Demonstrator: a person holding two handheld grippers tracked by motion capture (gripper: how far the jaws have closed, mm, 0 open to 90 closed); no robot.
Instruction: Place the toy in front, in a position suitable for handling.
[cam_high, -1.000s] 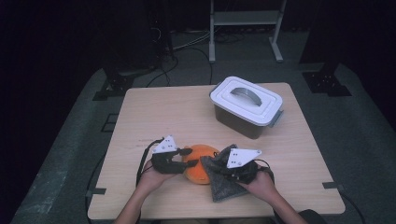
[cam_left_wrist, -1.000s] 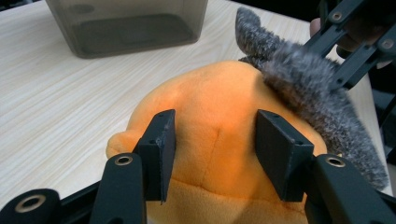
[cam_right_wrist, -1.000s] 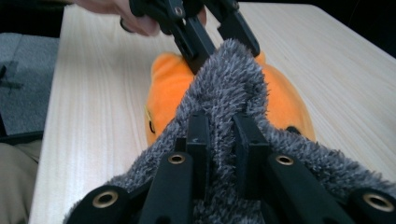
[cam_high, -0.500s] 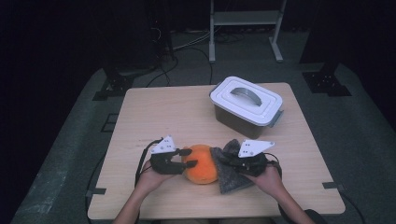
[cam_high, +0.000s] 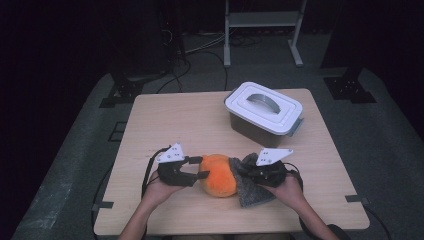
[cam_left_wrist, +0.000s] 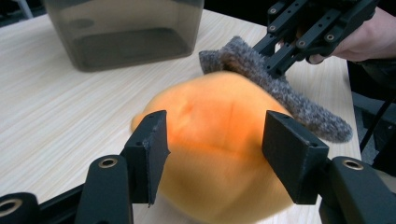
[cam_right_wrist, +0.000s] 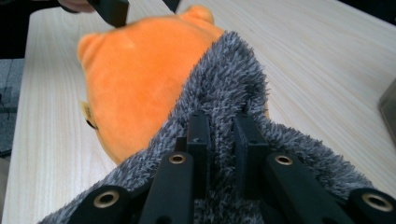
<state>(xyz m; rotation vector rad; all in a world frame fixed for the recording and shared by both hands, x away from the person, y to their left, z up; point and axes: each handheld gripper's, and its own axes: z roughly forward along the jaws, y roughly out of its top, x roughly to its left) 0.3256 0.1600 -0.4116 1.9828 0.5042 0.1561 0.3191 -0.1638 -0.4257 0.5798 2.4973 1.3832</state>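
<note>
At the near edge of the pale wood-grain counter (cam_high: 165, 125), a person's two forearms come in, each hand holding a black tool. The left hand-held gripper (cam_high: 201, 167) is open, its two jaws spread on either side of a round orange plush toy (cam_high: 218, 174). In the left gripper view the black pads stand to the left and right of the soft orange body, close to it; whether they touch the plush cannot be told.

The orange toy lies near the middle of the counter's near edge, between the two hands. The right hand-held gripper (cam_high: 242, 166) is closed on a grey fuzzy cloth (cam_high: 252, 189). In the right gripper view its jaws pinch a fold of the grey pile, and the cloth drapes against the right side of the orange toy, touching it. The rest of the cloth lies on the counter under the right hand, toward the near right corner.

Farther back, toward the far right corner, stands a smoky translucent plastic storage box with a white clip-on lid (cam_high: 263, 113) and a curved grey handle. The lid is on.

A small tag shows on the toy in the right gripper view; its print is too small to read. No other writing is legible.
</note>
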